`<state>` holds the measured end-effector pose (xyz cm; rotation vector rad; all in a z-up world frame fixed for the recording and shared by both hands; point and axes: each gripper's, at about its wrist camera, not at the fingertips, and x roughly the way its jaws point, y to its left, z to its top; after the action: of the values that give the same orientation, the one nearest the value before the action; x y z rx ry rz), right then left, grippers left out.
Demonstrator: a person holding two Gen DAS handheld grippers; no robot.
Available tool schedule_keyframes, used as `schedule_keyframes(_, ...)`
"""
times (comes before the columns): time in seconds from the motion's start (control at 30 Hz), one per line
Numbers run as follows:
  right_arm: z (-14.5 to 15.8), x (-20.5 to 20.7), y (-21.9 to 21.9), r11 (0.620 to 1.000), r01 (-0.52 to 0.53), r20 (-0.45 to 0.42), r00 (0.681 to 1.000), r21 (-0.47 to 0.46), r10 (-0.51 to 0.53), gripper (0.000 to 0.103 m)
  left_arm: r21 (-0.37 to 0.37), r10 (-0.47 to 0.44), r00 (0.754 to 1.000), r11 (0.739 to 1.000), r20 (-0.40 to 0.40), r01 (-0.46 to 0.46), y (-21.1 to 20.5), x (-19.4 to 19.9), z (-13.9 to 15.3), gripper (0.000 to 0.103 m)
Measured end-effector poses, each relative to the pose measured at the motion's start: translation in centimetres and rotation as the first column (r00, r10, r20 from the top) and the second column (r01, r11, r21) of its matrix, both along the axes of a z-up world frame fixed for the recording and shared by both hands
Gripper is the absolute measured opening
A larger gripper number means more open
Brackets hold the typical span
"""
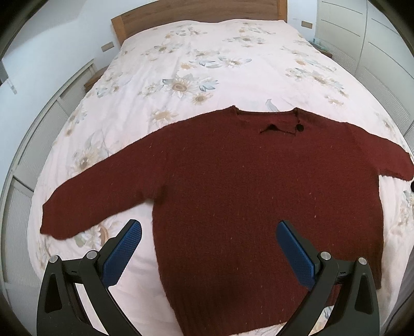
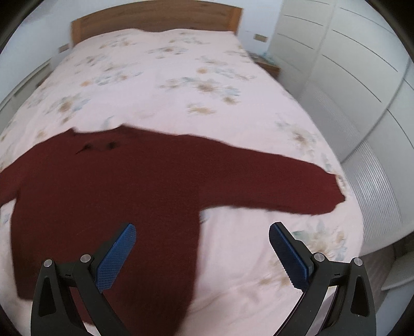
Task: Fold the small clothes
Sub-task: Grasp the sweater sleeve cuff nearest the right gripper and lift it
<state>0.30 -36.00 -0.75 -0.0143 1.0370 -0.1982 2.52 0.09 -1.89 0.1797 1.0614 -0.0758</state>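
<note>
Big bed (image 1: 207,51) with a wooden headboard (image 1: 196,10), covered in a pale pink floral bedspread (image 1: 181,85). Lying flat on it, right ahead of the left gripper (image 1: 209,230) and spread open: a dark red knit sweater (image 1: 233,181), both sleeves stretched out sideways, neckline toward the headboard, hem nearest the gripper. Bit blurry in the right wrist view.

Right wrist view blurred, sweater (image 2: 129,186) hem cut off

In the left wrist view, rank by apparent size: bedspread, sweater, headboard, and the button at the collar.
1. Floral bedspread
2. Dark red sweater, close behind, enlarged by nearness
3. Wooden headboard, far off and partly hidden
4. Black button
</note>
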Motion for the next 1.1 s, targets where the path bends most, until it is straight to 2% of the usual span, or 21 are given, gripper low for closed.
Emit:
schedule_keyframes(0.13,-0.4,1.8,-6.2,0.994,0.080,0.018,0.997,0.072,-0.081,0.102,0.026,-0.021,1.000,0.999,0.006,0.020,-0.4,1.7,-0.2,0.102)
schedule_keyframes(0.27,-2.3,3.7,-13.4,0.971,0.194,-0.009,0.981,0.141,-0.195,0.102,0.038,-0.031,0.999,0.999,0.017,0.031,-0.9,3.2,-0.3,0.102)
schedule_keyframes(0.4,-5.5,4.9,-19.6,0.940,0.315,-0.055,0.949,0.132,-0.310,0.102,0.035,-0.036,0.999,0.999,0.008,0.036,-1.2,4.9,-0.9,0.102)
schedule_keyframes(0.57,-10.4,5.1,-26.2,0.868,0.460,-0.141,0.887,0.185,-0.440,0.102,0.005,-0.031,0.999,1.000,-0.025,0.031,-1.3,6.5,-2.0,0.102)
schedule_keyframes(0.77,-14.6,5.5,-29.9,0.818,0.545,-0.219,0.834,0.185,-0.506,0.102,0.006,-0.018,0.998,1.000,-0.052,0.018,-1.1,7.4,-3.6,0.102)
schedule_keyframes(0.93,-17.0,5.6,-31.5,0.777,0.587,-0.252,0.806,0.226,-0.535,0.102,-0.014,0.033,0.995,0.999,-0.094,-0.035,-0.2,8.0,-4.9,0.102)
schedule_keyframes(1.03,-17.6,5.9,-31.6,0.780,0.583,-0.257,0.809,0.229,-0.529,0.101,-0.017,0.048,0.992,0.999,-0.118,-0.051,0.3,8.1,-5.5,0.102)
schedule_keyframes(1.1,-17.7,6.2,-31.4,0.791,0.573,-0.258,0.814,0.214,-0.520,0.094,0.005,0.039,0.991,0.999,-0.129,-0.039,0.4,8.1,-5.9,0.102)
